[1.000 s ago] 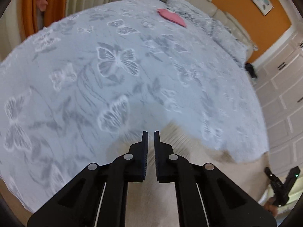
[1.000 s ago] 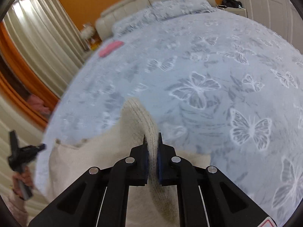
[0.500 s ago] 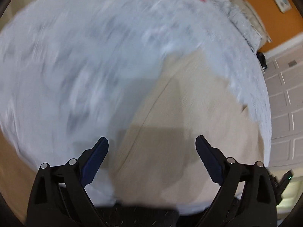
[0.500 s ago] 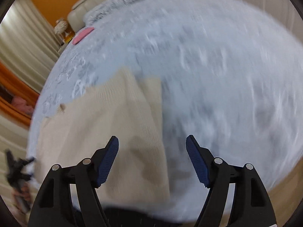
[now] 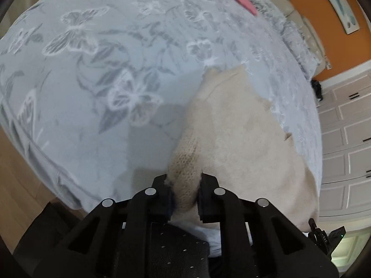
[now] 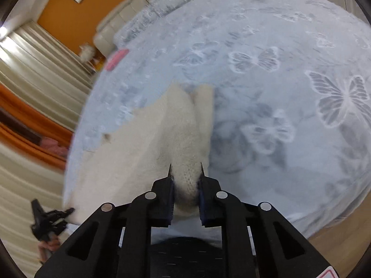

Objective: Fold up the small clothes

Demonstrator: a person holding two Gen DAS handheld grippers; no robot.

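A cream knit garment (image 5: 231, 127) lies flat near the front edge of a pale blue butterfly-print bedcover (image 5: 92, 92). My left gripper (image 5: 184, 180) is closing its jaws on the garment's near left corner, and the knit bunches between the pads. In the right wrist view the same garment (image 6: 162, 134) stretches away to the left. There my right gripper (image 6: 185, 173) is closing on the near right corner, with a thick fold of knit pinched between its pads. Each gripper shows at the edge of the other's view: the right one (image 5: 324, 236) and the left one (image 6: 46, 217).
A pink folded item (image 5: 243, 2) lies far up the bed near the pillows (image 5: 289, 37). White wardrobe doors (image 5: 343, 127) stand on the right and curtains (image 6: 34, 69) on the left. Wooden floor (image 5: 14, 173) shows past the bed's edge.
Both grippers let go and stood wide open half a second ago. They have since dropped toward the garment's near edge and closed on its two near corners.
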